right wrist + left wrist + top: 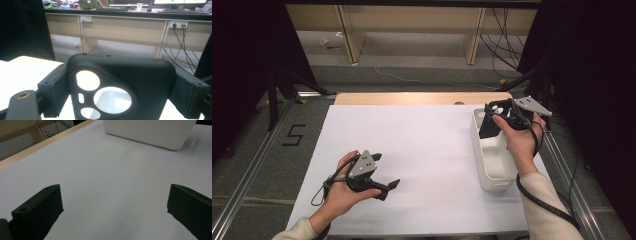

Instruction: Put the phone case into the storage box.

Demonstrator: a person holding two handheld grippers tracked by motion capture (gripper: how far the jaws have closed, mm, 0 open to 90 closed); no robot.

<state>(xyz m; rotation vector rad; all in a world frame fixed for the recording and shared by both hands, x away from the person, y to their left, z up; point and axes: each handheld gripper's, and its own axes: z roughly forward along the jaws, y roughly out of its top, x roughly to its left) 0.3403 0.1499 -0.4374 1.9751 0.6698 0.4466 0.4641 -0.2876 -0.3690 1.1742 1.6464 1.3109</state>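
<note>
My left gripper (386,178) hangs low over the white table cover (422,150) at about seven o'clock, jaws spread wide with nothing between them; in the left gripper view the white bin (150,132) stands well ahead at one o'clock; my right gripper (120,92) has its jaws closed on a black phone case (125,75), camera cutouts showing, held upright above the bin's (492,165) far end at three o'clock.
</note>
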